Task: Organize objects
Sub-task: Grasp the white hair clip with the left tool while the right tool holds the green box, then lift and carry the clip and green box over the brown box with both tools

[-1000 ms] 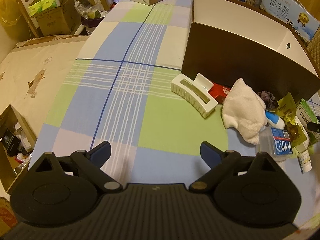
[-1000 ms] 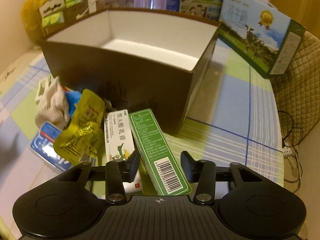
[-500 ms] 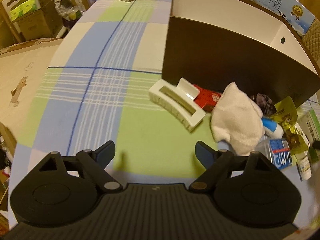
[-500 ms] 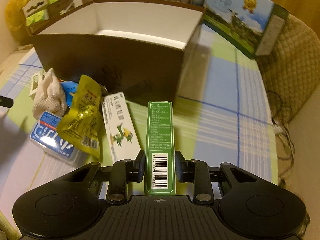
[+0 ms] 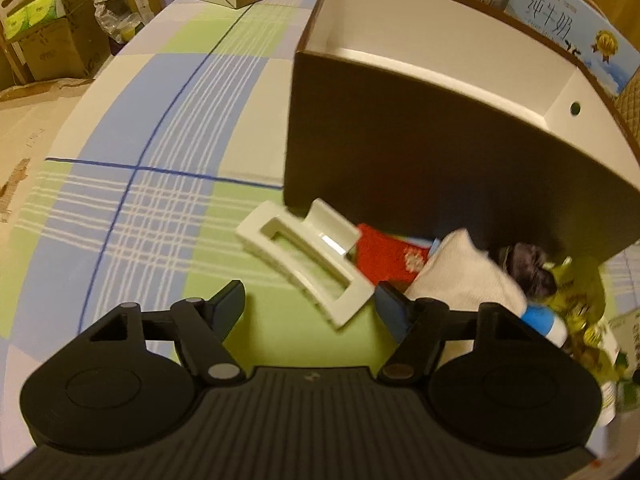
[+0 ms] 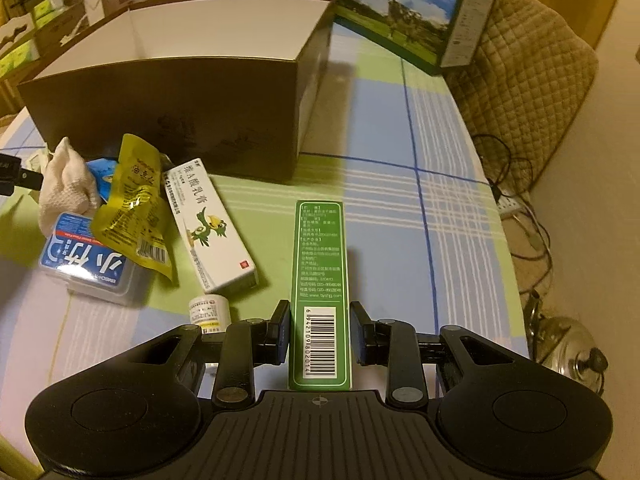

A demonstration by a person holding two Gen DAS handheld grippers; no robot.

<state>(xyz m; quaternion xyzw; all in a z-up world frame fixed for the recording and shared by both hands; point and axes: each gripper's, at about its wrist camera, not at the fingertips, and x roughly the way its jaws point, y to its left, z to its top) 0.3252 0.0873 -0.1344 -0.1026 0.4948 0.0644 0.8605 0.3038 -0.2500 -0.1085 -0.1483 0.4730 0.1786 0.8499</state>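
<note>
Gripping a green carton (image 6: 320, 292), right tongs (image 6: 319, 330) face the empty brown box (image 6: 192, 112); left tongs (image 5: 310, 306) closing, ungripped.

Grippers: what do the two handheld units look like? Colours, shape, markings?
Both the left gripper and the right gripper are matte black: ribbed centre housing, two round discs at the sides, linkage arms with silver pivot pins, dark blue jaws. A small crosshair mark sits on the right housing. No cables or sleeves visible.

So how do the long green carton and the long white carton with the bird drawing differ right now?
The long green carton is clamped between the pads of the right hand-held gripper; the long white carton with the bird drawing lies free on the tablecloth. The green one points straight at the brown box; the white one lies angled beside the yellow pouch. Both are slim printed cartons.
</note>
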